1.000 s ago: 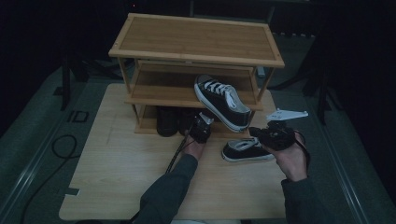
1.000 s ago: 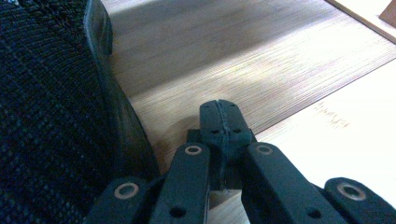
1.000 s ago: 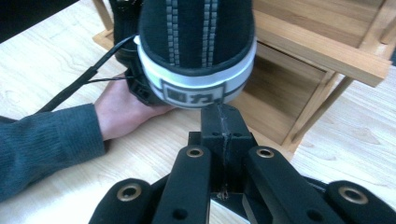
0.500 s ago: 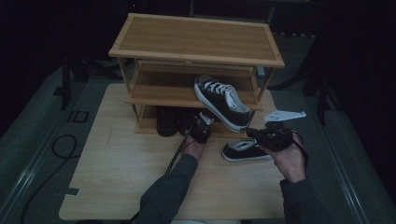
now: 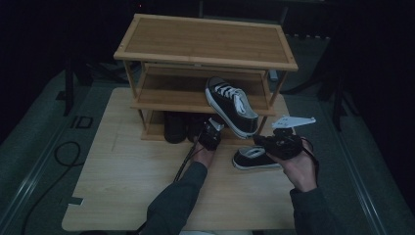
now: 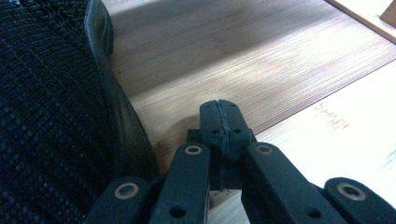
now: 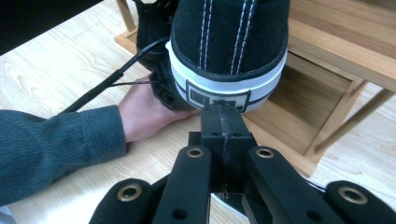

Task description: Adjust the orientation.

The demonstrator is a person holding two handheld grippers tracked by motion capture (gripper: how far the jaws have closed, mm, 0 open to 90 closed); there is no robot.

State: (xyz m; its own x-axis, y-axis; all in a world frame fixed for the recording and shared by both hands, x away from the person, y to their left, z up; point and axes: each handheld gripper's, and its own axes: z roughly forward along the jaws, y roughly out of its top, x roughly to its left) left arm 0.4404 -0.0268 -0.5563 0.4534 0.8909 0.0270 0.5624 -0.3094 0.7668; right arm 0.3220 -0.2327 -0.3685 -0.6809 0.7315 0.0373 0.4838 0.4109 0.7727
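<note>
In the middle of the high view a wooden shoe rack [image 5: 205, 41] stands on the counter [image 5: 122, 181]; it has a top board, a middle shelf and a low shelf. A black sneaker with white laces [image 5: 231, 104] lies tilted across the front edge of the middle shelf, its toe toward the lower right of the frame and hanging past the edge; it seems not fully seated there. The second sneaker [image 5: 254, 157] lies on the counter, in the lower right part of the frame, in front of the rack. Some dark shoes [image 5: 175, 126] already sit in the low shelf, at its left; I cannot tell how many.

The left gripper [image 5: 211, 134] is just under the tilted sneaker, at the front of the low shelf; in the left gripper view its jaws are pressed together with nothing between them, and the dark mesh of a shoe [image 6: 51, 107] stands close at the left of the frame, beside the jaws and not held. The right gripper [image 5: 280, 144] is just above the second sneaker; in the right gripper view its jaws are also closed and empty, and they point at the white heel band of the tilted sneaker [image 7: 229, 86], very near it; whether they touch it I cannot tell.

I judge the work to be about halfway; one sneaker is on the rack but probably needs a push inward, and the other one is not yet picked up.
</note>
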